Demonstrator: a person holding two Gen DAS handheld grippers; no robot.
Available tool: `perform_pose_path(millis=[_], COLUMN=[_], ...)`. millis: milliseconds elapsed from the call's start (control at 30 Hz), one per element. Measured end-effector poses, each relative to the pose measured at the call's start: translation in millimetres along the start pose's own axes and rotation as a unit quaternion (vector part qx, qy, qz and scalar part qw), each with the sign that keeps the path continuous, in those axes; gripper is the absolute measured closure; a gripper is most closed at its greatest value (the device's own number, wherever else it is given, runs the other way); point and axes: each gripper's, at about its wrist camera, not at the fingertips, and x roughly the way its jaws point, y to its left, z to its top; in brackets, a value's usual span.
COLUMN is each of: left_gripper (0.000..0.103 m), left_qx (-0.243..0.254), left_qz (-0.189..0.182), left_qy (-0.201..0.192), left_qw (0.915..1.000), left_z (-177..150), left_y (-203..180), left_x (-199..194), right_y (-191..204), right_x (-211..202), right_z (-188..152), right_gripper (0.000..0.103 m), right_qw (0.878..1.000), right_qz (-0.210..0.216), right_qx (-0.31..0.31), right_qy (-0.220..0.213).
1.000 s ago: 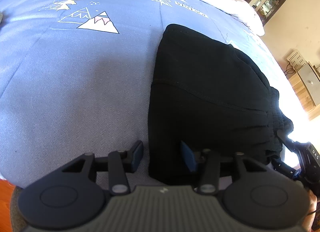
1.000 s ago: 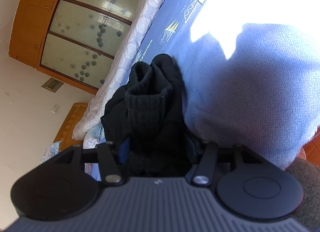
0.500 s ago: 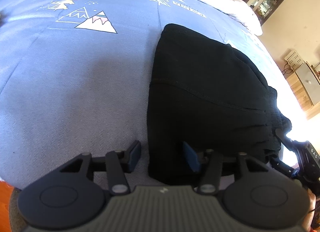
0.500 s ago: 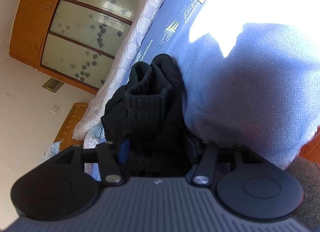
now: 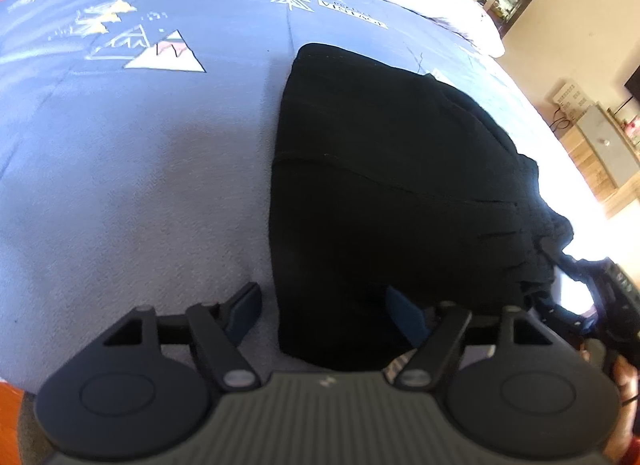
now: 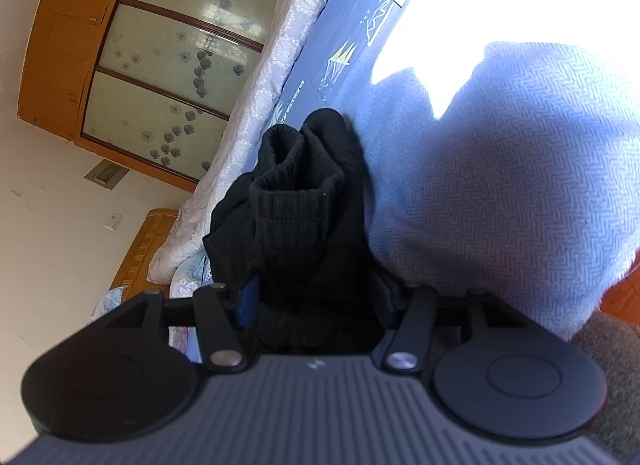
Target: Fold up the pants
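On the blue bedspread (image 5: 140, 185), close to the near edge of the bed, black pants (image 5: 392, 193) lie folded into a compact dark block, their left side running straight up the cover toward printed mountain and tree motifs. Over the block's near left corner hangs the left gripper (image 5: 326, 311), whose fingers have just been spreading apart; they stand released, one finger (image 5: 246, 305) resting on bare bedspread just left of the fabric edge, the other lying over the black cloth, so the corner sits between them without being pinched. At the right end of the pants, the right gripper (image 6: 316, 301) is clenched on a bunched fold of the black fabric, with a ribbed cuff (image 6: 294, 205) standing up just beyond its fingers. A white floral quilt (image 6: 256, 113) lines the far edge of the bed, and behind it stands a wooden wardrobe (image 6: 168, 53) with frosted flower-patterned panels.
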Motion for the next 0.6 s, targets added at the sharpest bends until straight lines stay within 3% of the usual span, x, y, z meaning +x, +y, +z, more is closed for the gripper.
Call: perform_pose_path(millis=[167,300,433,600], left_gripper=[0.022,0.022,0.021,0.019], left_qx=[-0.010,-0.024,-0.031,-0.045], left_qz=[-0.015,-0.037,-0.045,-0.063], left_qy=[0.000,-0.023,-0.031,-0.031], left_qw=[0.9998,0.9988,0.9980,0.9965], left_z=[9.8,20.7,34.4,47.5], left_y=[9.0,18.5,24.8,32.9], left_x=[-7.5,-21.5,-22.9,-17.8], right_y=[10.6,18.5,23.0,25.2], right_x=[-3.9,-19.5,-17.5,-11.8], right_z=[3.5,12.9,23.2,39.7], right_gripper=[0.042,0.032,0.030,0.027], right_qw=[1.000,0.997,0.995,0.993], right_qz=[-0.018,-0.051,-0.067,-0.064], right_qx=[-0.007,-0.046,-0.076,-0.096], right_qy=[0.008,-0.030,-0.025,-0.031])
